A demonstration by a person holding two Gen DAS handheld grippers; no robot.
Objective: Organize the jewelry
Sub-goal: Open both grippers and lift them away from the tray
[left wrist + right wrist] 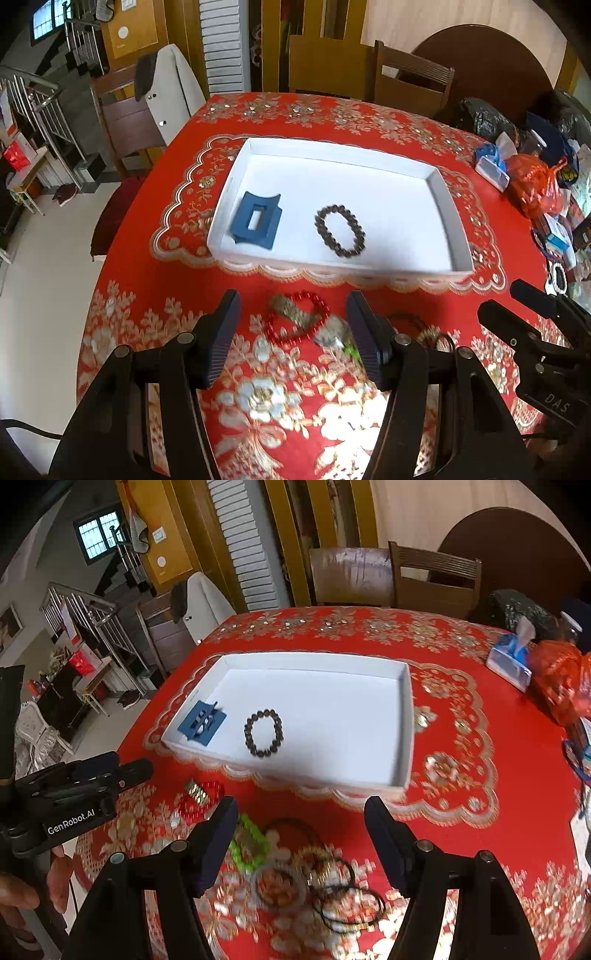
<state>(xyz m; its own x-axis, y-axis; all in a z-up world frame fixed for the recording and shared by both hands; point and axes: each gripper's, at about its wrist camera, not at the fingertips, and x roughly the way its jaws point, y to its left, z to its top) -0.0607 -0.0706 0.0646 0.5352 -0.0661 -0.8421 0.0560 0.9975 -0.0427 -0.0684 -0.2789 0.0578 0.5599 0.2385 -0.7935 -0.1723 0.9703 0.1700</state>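
Observation:
A white tray [448, 206] [404, 716] lies on the red floral tablecloth. Inside it rest a blue hair clip [255, 222] [202, 724] and a dark beaded bracelet [340, 230] [263, 732]. Nearer me, loose on the cloth, are a red bead bracelet [299, 322] [201, 797] with a small metallic piece across it, a green bead bracelet [248, 843], black cords [343, 890] and an orange bead piece [279, 886]. My left gripper [293, 317] hangs open above the red bracelet, holding nothing. My right gripper [301, 823] is open and empty above the cords.
A tissue box [491, 168] [511, 661], an orange plastic bag [535, 184] [561, 679] and other clutter crowd the table's right side. Wooden chairs [436, 579] stand behind the table. The table's edge drops to the floor at the left. A hand [22, 890] grips the left tool.

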